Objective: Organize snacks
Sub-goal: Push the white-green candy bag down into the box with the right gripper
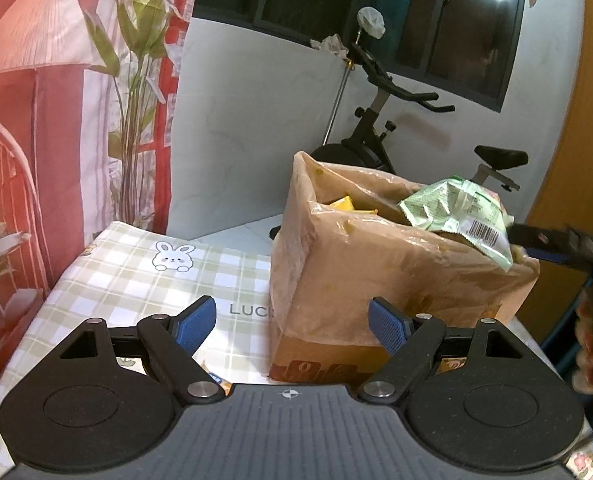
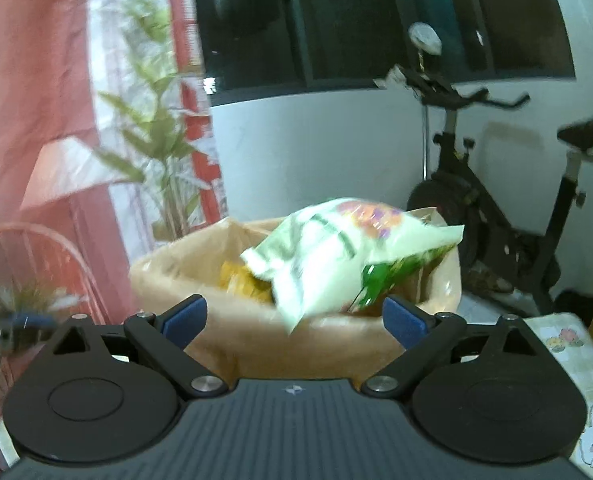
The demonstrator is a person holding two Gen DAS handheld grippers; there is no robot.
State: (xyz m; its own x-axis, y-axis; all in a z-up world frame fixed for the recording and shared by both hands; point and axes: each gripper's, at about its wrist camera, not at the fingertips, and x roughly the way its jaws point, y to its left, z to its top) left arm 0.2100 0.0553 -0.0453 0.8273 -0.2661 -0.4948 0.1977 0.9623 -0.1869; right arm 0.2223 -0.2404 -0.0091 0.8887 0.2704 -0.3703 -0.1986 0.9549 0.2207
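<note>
Left wrist view: the left gripper [image 1: 292,326] hangs wide open and empty over the checked table [image 1: 136,272], facing the lined cardboard box [image 1: 376,272] near the table's far right edge. A crinkly green snack bag [image 1: 456,212] sits on the box rim, at the tip of the right gripper [image 1: 536,240].

Right wrist view: the right gripper's jaws stand wide with the blurred bag [image 2: 336,256] just beyond them, not pinched, over the box [image 2: 256,344]. The bag looks light, soft and a bit slippery; best pinched at a sealed edge.
</note>
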